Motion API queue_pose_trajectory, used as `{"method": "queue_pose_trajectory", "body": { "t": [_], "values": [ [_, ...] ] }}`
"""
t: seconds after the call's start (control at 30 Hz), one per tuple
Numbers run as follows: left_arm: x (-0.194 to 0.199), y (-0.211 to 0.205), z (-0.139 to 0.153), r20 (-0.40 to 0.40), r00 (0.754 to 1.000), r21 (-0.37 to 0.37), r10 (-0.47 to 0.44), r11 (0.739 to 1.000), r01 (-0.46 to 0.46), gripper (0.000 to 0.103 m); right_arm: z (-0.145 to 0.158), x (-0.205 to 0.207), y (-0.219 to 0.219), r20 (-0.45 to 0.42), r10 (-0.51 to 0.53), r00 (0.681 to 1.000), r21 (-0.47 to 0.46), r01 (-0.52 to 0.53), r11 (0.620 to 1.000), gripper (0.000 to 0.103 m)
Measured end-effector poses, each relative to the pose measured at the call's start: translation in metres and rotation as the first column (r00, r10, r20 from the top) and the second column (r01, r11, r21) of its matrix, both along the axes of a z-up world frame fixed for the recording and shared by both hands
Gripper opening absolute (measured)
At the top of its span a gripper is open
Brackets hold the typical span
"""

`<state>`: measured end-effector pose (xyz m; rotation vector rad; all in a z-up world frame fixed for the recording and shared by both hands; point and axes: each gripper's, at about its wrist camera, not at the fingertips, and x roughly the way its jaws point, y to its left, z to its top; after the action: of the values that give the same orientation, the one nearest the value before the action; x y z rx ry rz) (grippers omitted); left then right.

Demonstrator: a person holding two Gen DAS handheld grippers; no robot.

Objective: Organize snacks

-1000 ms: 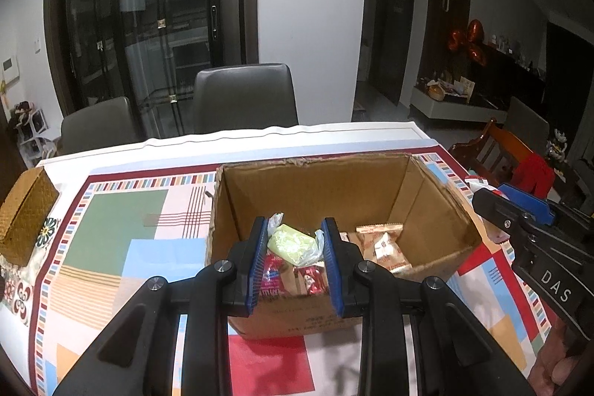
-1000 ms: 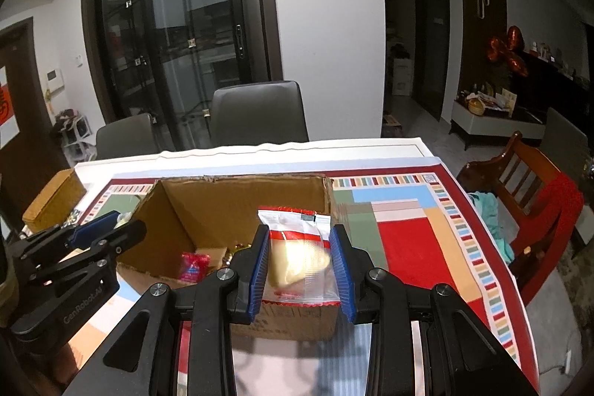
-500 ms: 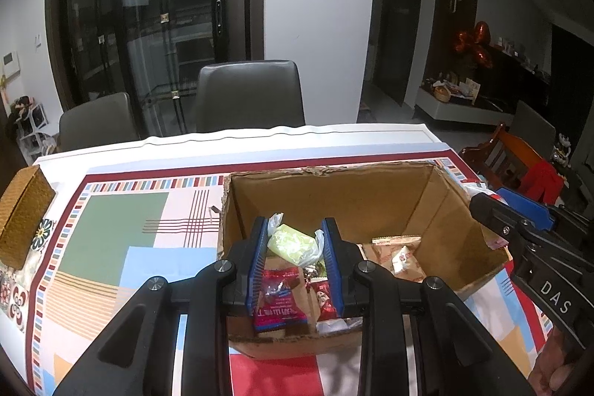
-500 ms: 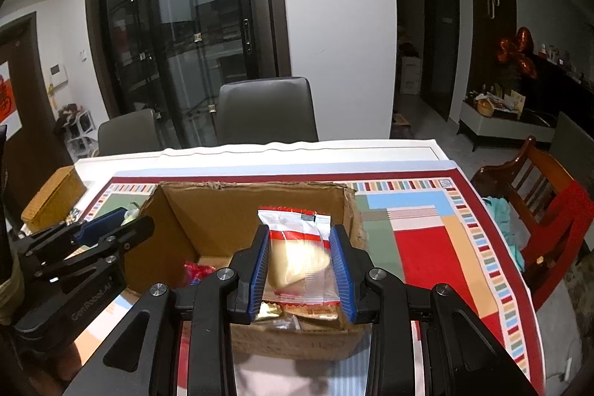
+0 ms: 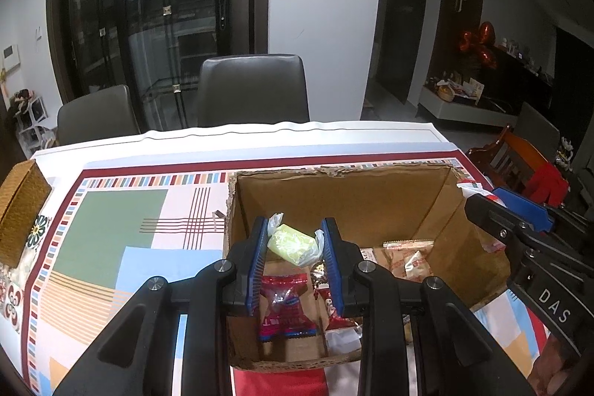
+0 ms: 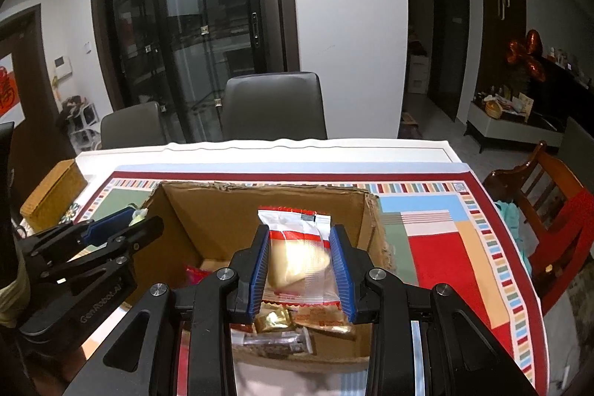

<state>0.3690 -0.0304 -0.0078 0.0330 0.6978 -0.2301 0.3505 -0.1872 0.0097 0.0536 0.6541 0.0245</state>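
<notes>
An open cardboard box (image 5: 345, 195) stands on the patterned tablecloth and holds several snack packets, among them a red packet (image 5: 286, 307). My left gripper (image 5: 295, 244) is shut on a pale green wrapped candy (image 5: 291, 245) and holds it over the box's left part. My right gripper (image 6: 300, 257) is shut on a clear packet with red and white print (image 6: 297, 247), over the right part of the box (image 6: 260, 206). Each gripper shows at the side of the other's view.
A woven brown box (image 5: 18, 206) sits at the table's left edge. Two dark chairs (image 5: 252, 88) stand behind the table. A wooden chair with red cloth (image 6: 553, 210) stands to the right. The tablecloth (image 6: 438, 247) lies bare right of the box.
Both grippers have moved forward over the box with their snacks still held. More of the box's inside shows beneath them.
</notes>
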Motion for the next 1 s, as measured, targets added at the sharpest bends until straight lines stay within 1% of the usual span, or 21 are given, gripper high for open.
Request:
{"method": "queue_pose_trajectory", "body": {
  "t": [0.2,0.3,0.37,0.4,0.43,0.47,0.5,0.53,0.63,0.77,1.0],
  "values": [
    [0.001,0.001,-0.001,-0.001,1.0,-0.003,-0.003,1.0,0.003,0.03,-0.001,0.001,0.003,-0.003,0.014,1.0,-0.002,-0.014,1.0,0.034],
    [0.0,0.002,0.0,0.001,1.0,-0.004,0.002,1.0,-0.002,0.034,0.001,0.004,0.005,-0.008,0.023,1.0,-0.001,-0.023,1.0,0.034],
    [-0.001,0.003,0.001,0.006,1.0,0.001,0.007,1.0,-0.007,0.041,0.002,0.003,0.005,-0.004,0.024,1.0,-0.006,-0.024,1.0,0.036],
    [-0.002,0.004,0.001,0.009,1.0,0.003,0.009,1.0,-0.009,0.044,0.002,0.003,0.005,-0.004,0.023,1.0,-0.008,-0.023,1.0,0.04],
    [-0.003,0.005,0.001,0.013,1.0,0.008,0.016,1.0,-0.016,0.051,0.003,0.003,0.006,-0.004,0.024,1.0,-0.009,-0.024,1.0,0.045],
    [-0.005,0.005,0.002,0.018,1.0,0.008,0.02,1.0,-0.02,0.056,0.003,0.001,0.006,-0.002,0.02,1.0,-0.011,-0.02,1.0,0.048],
    [-0.006,0.005,0.003,0.022,0.999,0.007,0.024,1.0,-0.024,0.059,0.004,0.0,0.006,0.001,0.016,1.0,-0.011,-0.016,1.0,0.053],
    [-0.008,0.006,0.004,0.027,0.999,0.007,0.032,0.999,-0.032,0.061,0.005,-0.001,0.006,0.004,0.013,1.0,-0.01,-0.013,1.0,0.057],
    [-0.011,0.008,0.007,0.035,0.998,0.011,0.048,0.999,-0.048,0.07,0.008,-0.003,0.005,0.011,0.003,1.0,-0.013,-0.003,1.0,0.063],
    [-0.013,0.013,0.01,0.039,0.997,0.009,0.07,0.997,-0.07,0.078,0.011,-0.008,0.007,0.018,-0.001,1.0,-0.019,0.001,1.0,0.065],
    [-0.024,0.018,0.017,0.051,0.995,0.004,0.087,0.996,-0.088,0.078,0.022,-0.019,0.009,0.039,-0.008,0.999,-0.027,0.009,1.0,0.065]
  ]
}}
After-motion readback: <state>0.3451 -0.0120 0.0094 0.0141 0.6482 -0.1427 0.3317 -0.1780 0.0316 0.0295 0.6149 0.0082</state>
